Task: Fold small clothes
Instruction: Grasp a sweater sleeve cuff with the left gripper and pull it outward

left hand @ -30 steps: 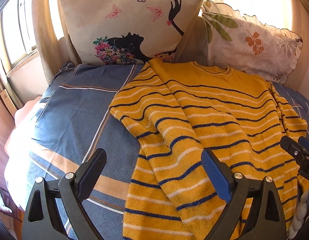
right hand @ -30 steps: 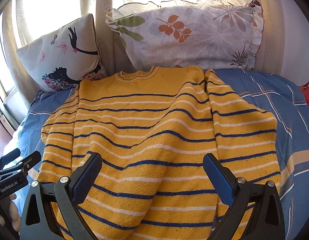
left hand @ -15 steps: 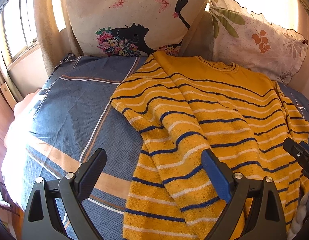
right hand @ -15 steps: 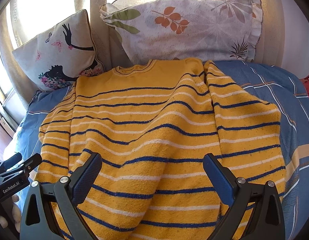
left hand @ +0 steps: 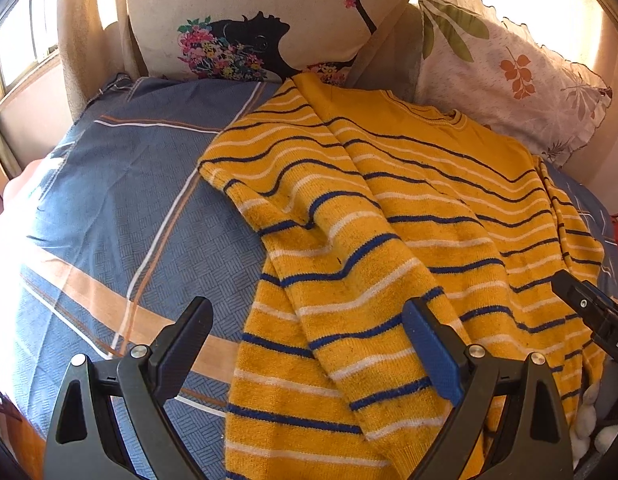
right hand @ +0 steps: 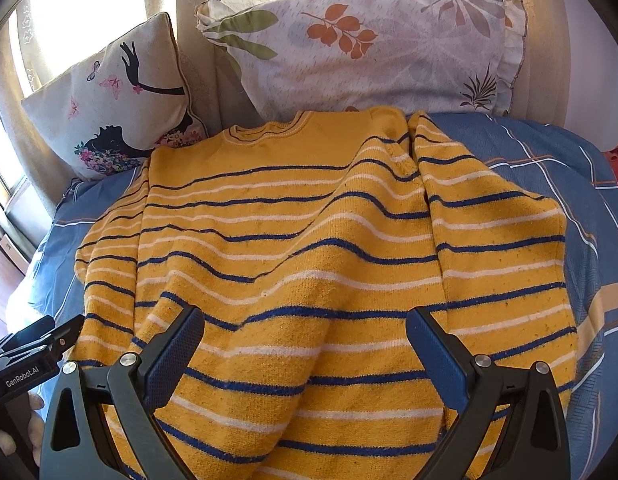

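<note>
Right wrist, sweater [right hand: 309, 248] on bed [right hand: 549, 152]

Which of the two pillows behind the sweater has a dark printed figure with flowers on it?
The cream pillow, on the left in the right wrist view. It shows a dark silhouette with flowers and butterflies; the other pillow has only leaves.

Yellow sweater [right hand: 309, 248] with blue and white stripes, spread front-up (slightly rumpled), both sleeves folded inward, collar toward pillows
</note>
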A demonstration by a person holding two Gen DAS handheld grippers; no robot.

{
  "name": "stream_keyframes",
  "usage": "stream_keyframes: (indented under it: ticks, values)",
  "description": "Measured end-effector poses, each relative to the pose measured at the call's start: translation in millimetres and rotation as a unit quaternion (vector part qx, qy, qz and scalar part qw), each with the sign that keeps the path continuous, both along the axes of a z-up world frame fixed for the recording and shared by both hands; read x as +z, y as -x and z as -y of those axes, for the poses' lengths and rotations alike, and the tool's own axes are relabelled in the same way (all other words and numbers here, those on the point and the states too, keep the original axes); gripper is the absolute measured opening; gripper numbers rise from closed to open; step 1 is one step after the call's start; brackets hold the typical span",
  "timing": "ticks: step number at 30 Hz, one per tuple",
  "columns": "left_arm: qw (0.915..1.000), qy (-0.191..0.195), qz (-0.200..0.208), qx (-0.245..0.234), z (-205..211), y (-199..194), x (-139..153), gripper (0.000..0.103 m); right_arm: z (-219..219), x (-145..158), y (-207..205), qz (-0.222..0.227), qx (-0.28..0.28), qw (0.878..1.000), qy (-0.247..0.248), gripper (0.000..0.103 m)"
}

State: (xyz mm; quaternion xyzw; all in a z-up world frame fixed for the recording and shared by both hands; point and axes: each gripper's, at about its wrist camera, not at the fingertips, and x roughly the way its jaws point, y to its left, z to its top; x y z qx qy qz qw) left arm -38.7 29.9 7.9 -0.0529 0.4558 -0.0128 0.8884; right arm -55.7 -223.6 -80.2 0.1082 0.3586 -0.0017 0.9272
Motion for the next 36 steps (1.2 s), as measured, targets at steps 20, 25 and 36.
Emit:
stream_keyframes:
  ticks: [20, 25, 36]
  values:
    - [0.9775, 0.008, 0.046, 0.206, -139.4, 19.1, 31.3, 0.008, -0.8, -6.3, -2.4, -0.007, 0.000, 1.000, 0.007, 0.103]
    - [0.9675, -0.010, 0.028, 0.251, -167.5, 32.2, 19.1, 0.010, -2.3, -6.9, -2.6, -0.007, 0.003, 1.000, 0.010, 0.103]
    - [0.9960, 0.089, -0.002, 0.006, -69.0, 38.9, 2.2, 0.052, 0.4, -11.2, -5.8, -0.018, -0.005, 1.000, 0.002, 0.103]
